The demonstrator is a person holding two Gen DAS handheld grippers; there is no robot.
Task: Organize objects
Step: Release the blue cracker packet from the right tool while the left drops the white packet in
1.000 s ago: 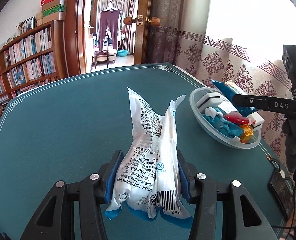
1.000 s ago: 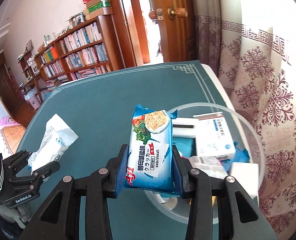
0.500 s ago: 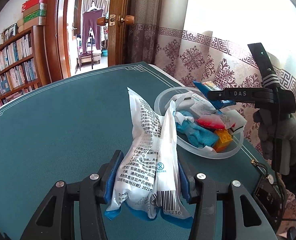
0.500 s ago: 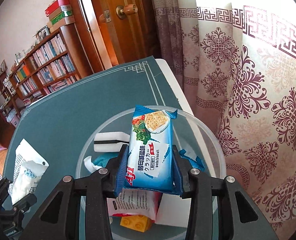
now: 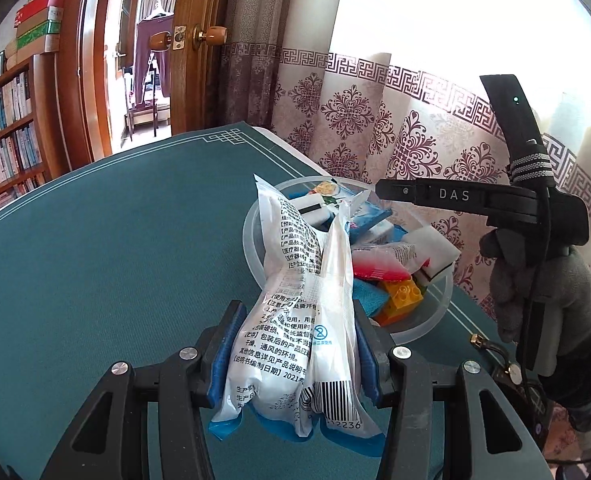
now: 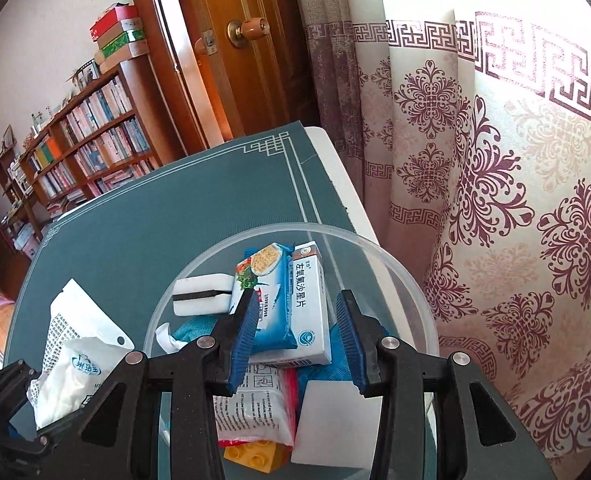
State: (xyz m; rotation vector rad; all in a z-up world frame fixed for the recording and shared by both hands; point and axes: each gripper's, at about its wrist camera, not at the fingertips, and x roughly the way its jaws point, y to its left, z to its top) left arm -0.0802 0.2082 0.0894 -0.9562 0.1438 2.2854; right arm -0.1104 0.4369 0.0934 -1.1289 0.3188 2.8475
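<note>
My left gripper [image 5: 295, 344] is shut on a white printed plastic bag [image 5: 301, 312] and holds it above the table just left of the clear plastic bowl [image 5: 251, 248]. My right gripper [image 6: 297, 336] is open and empty above the bowl [image 6: 411, 276]; it also shows in the left wrist view [image 5: 387, 190]. The blue cracker packet [image 6: 269, 292] lies in the bowl beside a white medicine box [image 6: 309, 304]. The bag and left gripper show at lower left of the right wrist view [image 6: 71, 360].
The bowl also holds a white-and-black sponge [image 6: 203, 294], a yellow toy brick [image 6: 251, 454], a white block [image 6: 331, 424] and blue cloth. The teal table mat [image 5: 115, 240] ends near a patterned curtain [image 6: 495, 200]. A bookshelf [image 6: 83, 152] and wooden door [image 6: 247, 52] stand behind.
My right gripper opened and let go of the cracker packet, which now lies in the bowl. My left gripper carried the white bag closer to the bowl.
</note>
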